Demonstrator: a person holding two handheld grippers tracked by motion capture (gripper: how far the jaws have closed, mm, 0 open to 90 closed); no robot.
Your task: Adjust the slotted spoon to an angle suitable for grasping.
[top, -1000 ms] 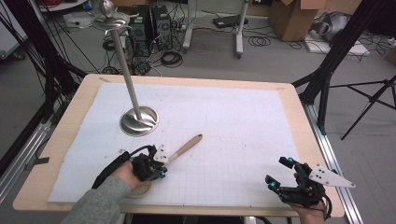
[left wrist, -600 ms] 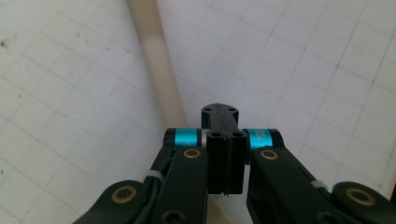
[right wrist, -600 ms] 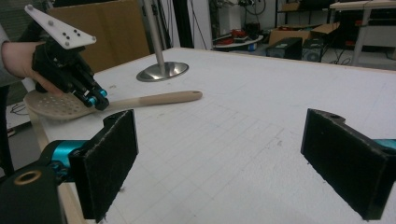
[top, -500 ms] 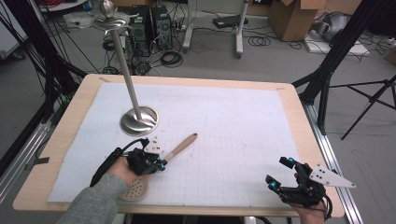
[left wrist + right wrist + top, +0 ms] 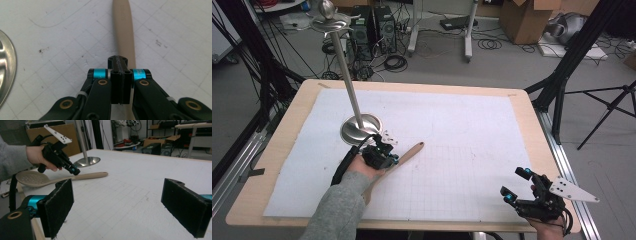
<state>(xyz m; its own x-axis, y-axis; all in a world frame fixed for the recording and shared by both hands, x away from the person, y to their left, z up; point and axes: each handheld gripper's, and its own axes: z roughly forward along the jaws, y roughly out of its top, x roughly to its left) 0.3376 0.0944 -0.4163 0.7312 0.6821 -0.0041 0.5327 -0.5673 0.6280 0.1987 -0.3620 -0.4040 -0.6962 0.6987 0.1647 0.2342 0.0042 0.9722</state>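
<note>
A wooden slotted spoon (image 5: 409,151) lies slantwise on the white gridded sheet, its head hidden under a grey sleeve. My left gripper (image 5: 393,159) is shut, its tips set down on top of the spoon's handle (image 5: 123,25) with nothing between the pads. In the right gripper view the left gripper (image 5: 75,172) touches the handle while the perforated spoon head (image 5: 31,178) sits raised at the left. My right gripper (image 5: 515,182) rests at the table's front right corner, open, its pads (image 5: 183,205) wide apart around bare sheet.
A steel stand with a round base (image 5: 357,129) and a tall leaning pole (image 5: 346,65) stands just beyond the left gripper. The wooden table edge (image 5: 537,125) frames the sheet. Cables, boxes and tripod legs crowd the floor behind.
The left gripper has moved away from the person along the spoon's handle toward the stand's base. The spoon has swung slightly. The right gripper has stayed put.
</note>
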